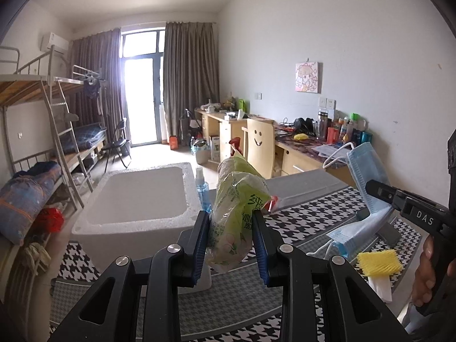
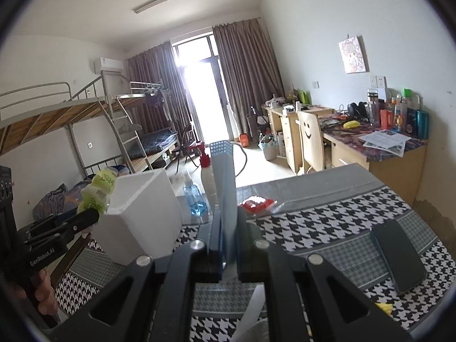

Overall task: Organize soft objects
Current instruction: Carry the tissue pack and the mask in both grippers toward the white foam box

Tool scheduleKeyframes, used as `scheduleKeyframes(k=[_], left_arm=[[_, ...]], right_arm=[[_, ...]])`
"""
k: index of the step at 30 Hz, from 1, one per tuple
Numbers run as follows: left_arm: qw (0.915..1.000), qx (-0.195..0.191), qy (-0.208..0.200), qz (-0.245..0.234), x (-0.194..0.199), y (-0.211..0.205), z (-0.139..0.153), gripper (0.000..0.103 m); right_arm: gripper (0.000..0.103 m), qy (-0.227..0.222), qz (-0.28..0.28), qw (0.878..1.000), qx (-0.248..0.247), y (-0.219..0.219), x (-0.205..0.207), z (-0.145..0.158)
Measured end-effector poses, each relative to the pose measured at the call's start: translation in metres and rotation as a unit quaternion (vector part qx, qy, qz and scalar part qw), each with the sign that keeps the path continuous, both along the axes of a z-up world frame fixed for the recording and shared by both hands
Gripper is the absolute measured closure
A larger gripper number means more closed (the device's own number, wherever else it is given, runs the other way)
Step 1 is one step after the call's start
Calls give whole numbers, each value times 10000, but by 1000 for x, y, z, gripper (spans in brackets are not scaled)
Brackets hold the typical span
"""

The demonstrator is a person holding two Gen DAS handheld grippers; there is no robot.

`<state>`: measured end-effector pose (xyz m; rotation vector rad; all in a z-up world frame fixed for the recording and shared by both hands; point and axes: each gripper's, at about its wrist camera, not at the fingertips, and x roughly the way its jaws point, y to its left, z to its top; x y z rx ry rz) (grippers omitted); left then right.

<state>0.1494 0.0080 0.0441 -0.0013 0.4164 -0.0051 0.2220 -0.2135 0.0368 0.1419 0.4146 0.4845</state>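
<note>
The left gripper (image 1: 230, 245) has its jaws closed part-way on a crinkled green tissue pack (image 1: 236, 213), the blue pads (image 1: 201, 242) pressing its two sides; the pack stands upright above the jaws and carries green Chinese characters, too creased to read in full. The right gripper (image 2: 226, 245) has its jaws clamped tight on a light blue face mask (image 2: 225, 188), which rises straight up between them, its top edge dotted with a stamped pattern. From the left wrist view the same mask (image 1: 367, 182) hangs folded from the right gripper's (image 1: 373, 188) black finger, white ear loops trailing, and that finger bears the letters "DAS". From the right wrist view the left gripper's (image 2: 91, 216) side reads "GenRobot.AI", with a hand (image 2: 42, 293) around its handle.

Both held things hang over a counter (image 1: 313, 222) covered in black-and-white houndstooth cloth. On it, just beyond the tissue pack, stands a white foam box (image 1: 136, 199), open at the top. Beside the box stands a clear spray bottle (image 2: 195, 196) with blue liquid; near it lies a red packet (image 2: 255, 203). A dark phone (image 2: 399, 259) lies at the right, and a yellow sponge (image 1: 379, 262) sits near the front edge.
</note>
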Motion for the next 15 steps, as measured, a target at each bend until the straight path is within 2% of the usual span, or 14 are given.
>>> scheduleKeyframes(k=[15], left_arm=[[9998, 71, -32, 180, 19, 8, 10, 71]], right_arm=[[94, -58, 14, 9999, -131, 14, 18, 12]])
